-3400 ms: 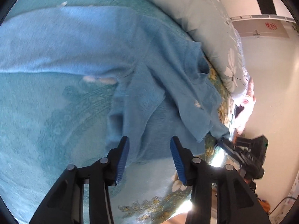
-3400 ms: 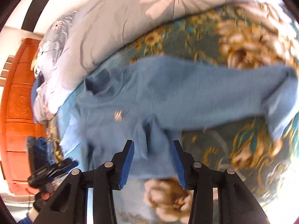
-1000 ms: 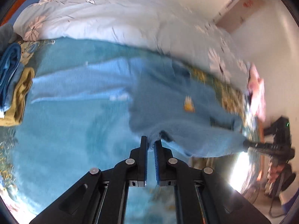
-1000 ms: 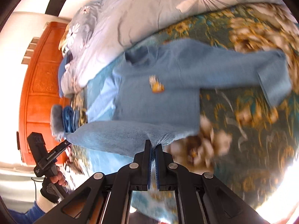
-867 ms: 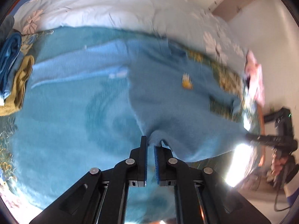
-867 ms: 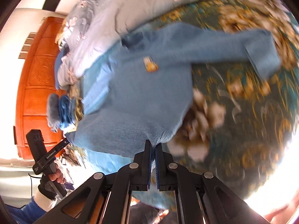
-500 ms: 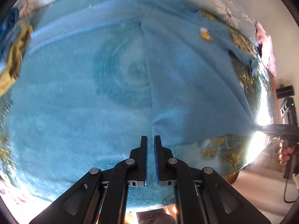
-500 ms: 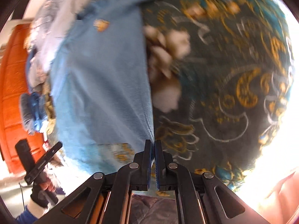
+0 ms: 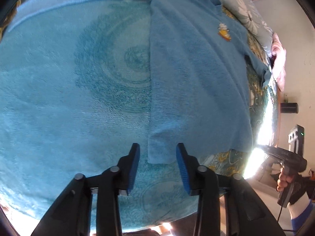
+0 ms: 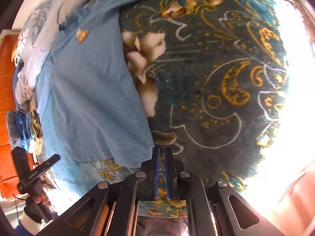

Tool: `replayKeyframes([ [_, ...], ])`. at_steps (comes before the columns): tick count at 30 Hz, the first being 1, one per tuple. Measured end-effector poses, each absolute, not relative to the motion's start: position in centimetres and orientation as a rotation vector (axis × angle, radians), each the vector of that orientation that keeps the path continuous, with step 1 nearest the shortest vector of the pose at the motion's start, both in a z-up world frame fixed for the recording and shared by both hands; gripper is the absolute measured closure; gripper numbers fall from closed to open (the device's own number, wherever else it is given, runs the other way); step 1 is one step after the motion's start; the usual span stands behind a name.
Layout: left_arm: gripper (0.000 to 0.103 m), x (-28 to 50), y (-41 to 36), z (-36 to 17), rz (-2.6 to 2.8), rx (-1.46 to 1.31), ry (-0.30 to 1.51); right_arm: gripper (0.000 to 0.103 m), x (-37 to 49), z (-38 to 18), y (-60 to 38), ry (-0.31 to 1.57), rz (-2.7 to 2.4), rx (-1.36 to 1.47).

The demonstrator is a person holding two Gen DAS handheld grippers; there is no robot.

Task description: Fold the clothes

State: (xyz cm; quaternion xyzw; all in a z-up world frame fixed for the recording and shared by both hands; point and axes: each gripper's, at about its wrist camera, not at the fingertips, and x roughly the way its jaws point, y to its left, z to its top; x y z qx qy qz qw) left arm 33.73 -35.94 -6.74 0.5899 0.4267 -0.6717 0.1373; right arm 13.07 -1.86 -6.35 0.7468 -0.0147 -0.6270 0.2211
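A blue fleece sweater [image 9: 196, 78] with a small yellow emblem [image 9: 224, 32] lies spread flat on the bed blanket [image 9: 78, 98], one sleeve stretched across the top. My left gripper [image 9: 157, 147] points down at its hem corner. Its jaws are opening, and the corner lies loose between the fingers with no pad on it. In the right wrist view the sweater [image 10: 88, 88] fills the left side. My right gripper [image 10: 162, 150] stands just right of the other hem corner. Its jaws are opening a narrow gap, through which only the blanket [image 10: 216, 78] shows.
A grey floral duvet [image 9: 246, 9] is bunched along the far side of the bed. Folded clothes [image 10: 19, 125] sit stacked at the left, before an orange wooden cupboard [image 10: 6, 78]. A hand [image 9: 285, 179] holds the other handle by the bed's near edge. Strong glare washes out the right side.
Both grippers came down with the hem and laid the sweater flat on the blanket. Both then let go: the left jaws parted wide, the right only a little.
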Motion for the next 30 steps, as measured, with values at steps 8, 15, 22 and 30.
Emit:
replayKeyframes([
  [8,0.056,33.0,-35.4,-8.6,-1.882,1.735,1.306,0.075,13.2,-8.1,-2.9,-0.084,-1.690,2.069],
  [15,0.057,33.0,-35.3,-8.4,-1.886,1.695,1.398,0.075,13.4,-9.9,-4.1,-0.106,-1.640,2.102],
  [22,0.078,32.3,-35.5,-8.4,-1.873,1.644,1.503,0.073,13.6,-9.7,-3.9,-0.120,-1.623,2.093],
  [30,0.098,32.3,-35.6,-7.3,-1.816,1.567,1.508,0.096,13.1,-9.0,-2.7,-0.131,-1.658,2.087],
])
